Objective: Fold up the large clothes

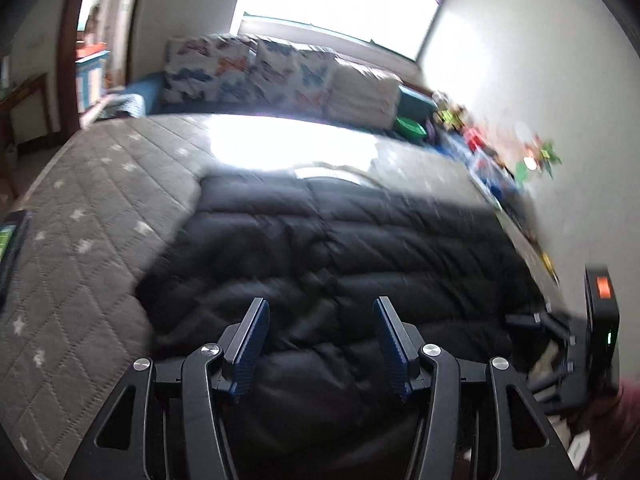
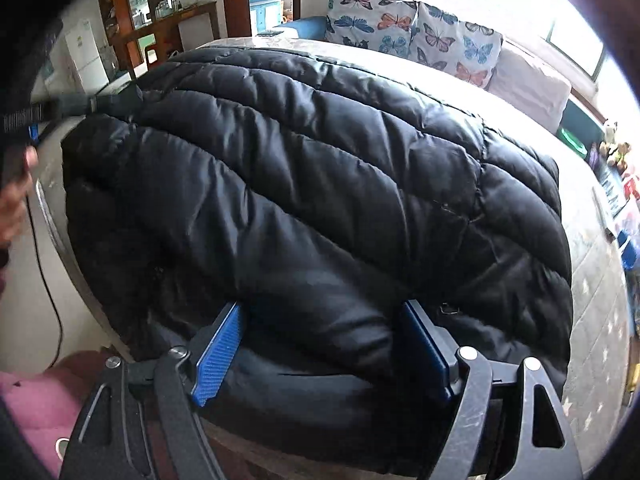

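A black quilted puffer jacket lies spread on a grey star-print mattress. My left gripper hovers over the jacket's near part, open, with nothing between its blue pads; this view is blurred. In the right wrist view the jacket fills the frame, and its folded puffy sleeve lies between the widely spread pads of my right gripper. The pads stand beside the sleeve and I see no squeeze on it. A hand holds the left tool at the far left edge.
Butterfly-print pillows and a folded white quilt line the bed's far side. Toys and a green bowl sit along the wall. A phone lies at the mattress's left edge. A cable hangs beside a pink sleeve.
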